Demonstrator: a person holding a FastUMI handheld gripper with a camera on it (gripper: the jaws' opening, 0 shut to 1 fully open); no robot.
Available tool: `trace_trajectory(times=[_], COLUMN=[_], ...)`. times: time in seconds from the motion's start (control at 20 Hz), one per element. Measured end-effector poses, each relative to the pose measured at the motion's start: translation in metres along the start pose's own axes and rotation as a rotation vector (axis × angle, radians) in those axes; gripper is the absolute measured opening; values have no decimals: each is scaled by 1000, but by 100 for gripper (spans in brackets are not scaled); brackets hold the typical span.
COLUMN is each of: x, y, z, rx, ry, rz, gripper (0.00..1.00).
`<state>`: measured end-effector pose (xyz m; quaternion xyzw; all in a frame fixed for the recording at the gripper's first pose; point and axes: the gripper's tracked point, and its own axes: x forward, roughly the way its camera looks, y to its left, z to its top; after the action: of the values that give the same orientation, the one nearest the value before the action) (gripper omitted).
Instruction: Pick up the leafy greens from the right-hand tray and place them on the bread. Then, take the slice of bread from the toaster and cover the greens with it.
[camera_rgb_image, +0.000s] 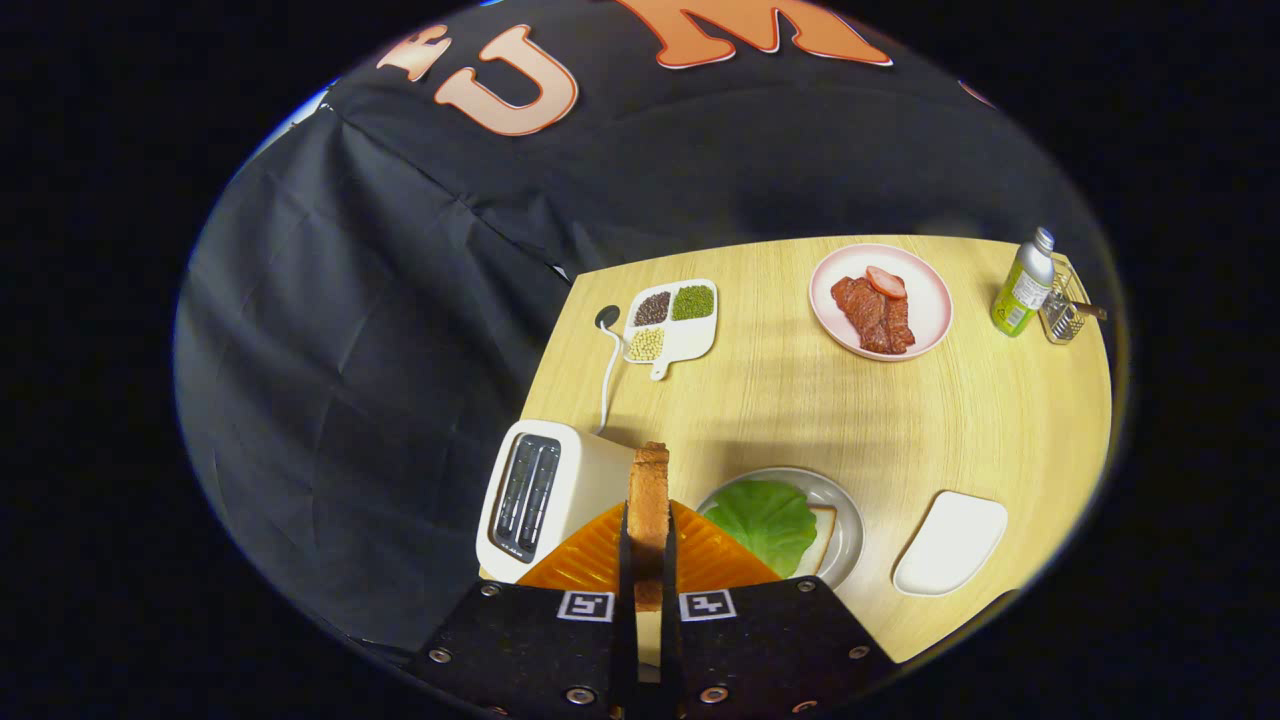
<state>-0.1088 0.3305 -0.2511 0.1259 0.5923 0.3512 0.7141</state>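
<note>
Toasted brown, a slice of bread (648, 505) stands on edge, pinched between the two fingers of the hand-held gripper (648, 560), which are closed tight against its flat faces. The slice is lifted clear of the wooden table (800, 410), its top crust pointing away from the camera.

Just left of the fingers sits a white toaster (545, 495), its two dark slots facing up. Beneath the held slice, directly ahead of the fingers, lies an orange ridged mat (590, 555).

Just right of the fingers is a grey plate (845, 525) carrying a second slice of bread (820, 535) lying flat, with the leafy greens (765, 520) spread on top of it. Further right, apart from the plate, is a white tray (950, 545).

Beyond these, across the table, a white divided dish (672, 318) holds three kinds of beans or grains, and a cable (608, 375) runs from near it toward the toaster. A pink plate (880, 300) holds slices of meat (878, 308). At the far right corner stand a green bottle (1022, 285) and a small wire basket (1062, 315) just beside it.
</note>
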Motion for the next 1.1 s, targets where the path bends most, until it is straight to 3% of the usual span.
trace_trajectory(times=[0.35, 0.55, 0.8, 0.9, 1.1], x=[42, 63, 72, 74, 68], y=[-37, -67, -105, -121, -143], z=[-49, -77, -80, -85, -86], rx=[30, 20, 67, 64, -22], ry=[52, 76, 59, 55, 23], rz=[42, -3, -60, -100, -171], gripper=[10, 9, 11, 18, 43])
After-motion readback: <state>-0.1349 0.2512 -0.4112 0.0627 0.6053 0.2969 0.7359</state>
